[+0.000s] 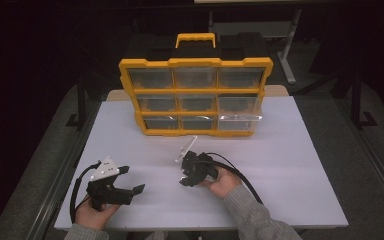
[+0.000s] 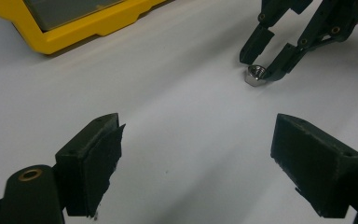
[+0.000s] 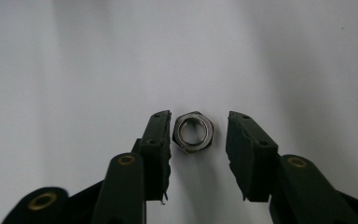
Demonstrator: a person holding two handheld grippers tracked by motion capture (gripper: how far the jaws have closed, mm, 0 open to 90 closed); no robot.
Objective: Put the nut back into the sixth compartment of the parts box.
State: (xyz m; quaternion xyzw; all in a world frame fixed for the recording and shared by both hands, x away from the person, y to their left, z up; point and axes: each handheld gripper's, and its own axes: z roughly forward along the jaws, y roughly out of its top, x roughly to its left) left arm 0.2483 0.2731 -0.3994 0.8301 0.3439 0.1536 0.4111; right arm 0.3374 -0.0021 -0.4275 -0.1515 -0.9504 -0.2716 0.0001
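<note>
On the white surface [image 1: 290, 165], my right hand-held gripper [image 3: 198, 133] straddled a steel nut [image 3: 194, 132], jaws narrow but unclosed; next I judged a squeeze was needed, while the left hand-held gripper [image 2: 196, 154] gaped wide.

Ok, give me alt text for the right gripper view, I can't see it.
A silver hex nut lies flat on the white table between the right gripper's two open black fingers. One finger is against or nearly against it; a gap remains at the other.

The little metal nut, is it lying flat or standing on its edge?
Lying flat. The nut rests on the white table with its hole facing up, between the open jaws of the right gripper.
</note>
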